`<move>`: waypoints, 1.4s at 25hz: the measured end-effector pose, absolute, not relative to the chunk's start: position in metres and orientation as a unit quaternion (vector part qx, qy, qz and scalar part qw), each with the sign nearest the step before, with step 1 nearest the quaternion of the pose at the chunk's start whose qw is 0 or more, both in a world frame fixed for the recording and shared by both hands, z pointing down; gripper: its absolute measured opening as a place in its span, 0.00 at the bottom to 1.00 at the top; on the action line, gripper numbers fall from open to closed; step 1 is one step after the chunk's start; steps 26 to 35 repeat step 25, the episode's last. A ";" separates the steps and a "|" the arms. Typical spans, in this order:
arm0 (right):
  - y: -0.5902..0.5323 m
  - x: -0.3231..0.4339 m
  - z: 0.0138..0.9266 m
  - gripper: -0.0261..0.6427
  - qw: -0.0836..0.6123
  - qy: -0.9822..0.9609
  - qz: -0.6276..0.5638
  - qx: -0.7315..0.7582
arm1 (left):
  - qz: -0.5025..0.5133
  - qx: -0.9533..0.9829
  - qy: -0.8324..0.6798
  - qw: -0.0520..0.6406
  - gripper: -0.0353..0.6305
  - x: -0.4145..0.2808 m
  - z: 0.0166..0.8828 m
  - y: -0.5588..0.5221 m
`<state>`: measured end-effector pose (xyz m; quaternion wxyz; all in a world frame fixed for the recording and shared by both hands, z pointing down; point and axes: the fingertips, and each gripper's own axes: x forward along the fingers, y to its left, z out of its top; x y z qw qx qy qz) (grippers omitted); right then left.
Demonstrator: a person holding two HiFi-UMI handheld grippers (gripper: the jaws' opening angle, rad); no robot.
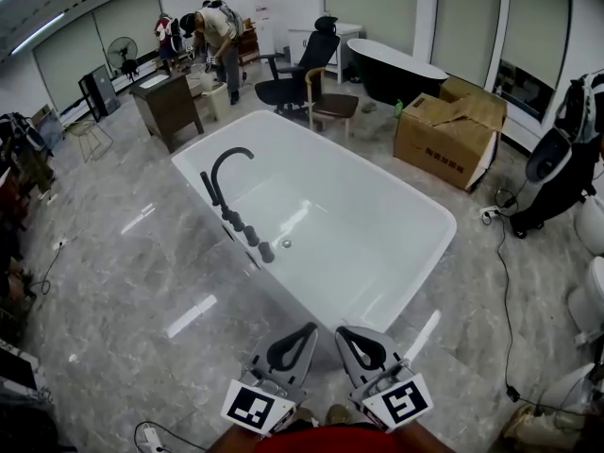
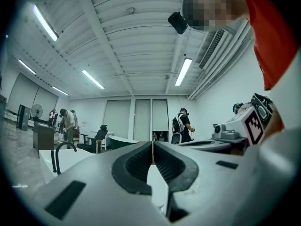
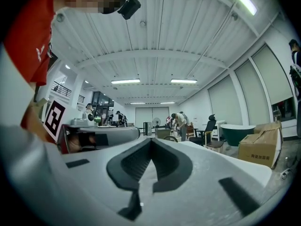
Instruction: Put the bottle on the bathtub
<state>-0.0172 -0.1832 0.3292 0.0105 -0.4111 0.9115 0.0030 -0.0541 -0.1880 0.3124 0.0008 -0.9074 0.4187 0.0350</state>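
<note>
Both clenched empty, left gripper [image 1: 308, 329] and right gripper [image 1: 343, 332] beside bathtub [image 1: 368, 253] on marble floor [image 1: 123, 281].

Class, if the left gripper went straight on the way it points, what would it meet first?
Probably the near rim of the bathtub, just ahead of the shut left gripper; depth is unclear.
</note>
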 end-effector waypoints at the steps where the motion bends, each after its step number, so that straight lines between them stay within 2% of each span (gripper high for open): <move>1: -0.185 -0.015 0.328 0.05 0.008 0.910 0.003 -0.415 | 0.037 -0.906 0.421 0.005 0.07 -0.054 0.311 -0.189; 35: -0.184 -0.016 0.334 0.05 -0.008 0.905 0.009 -0.425 | 0.039 -0.904 0.425 0.011 0.07 -0.066 0.307 -0.193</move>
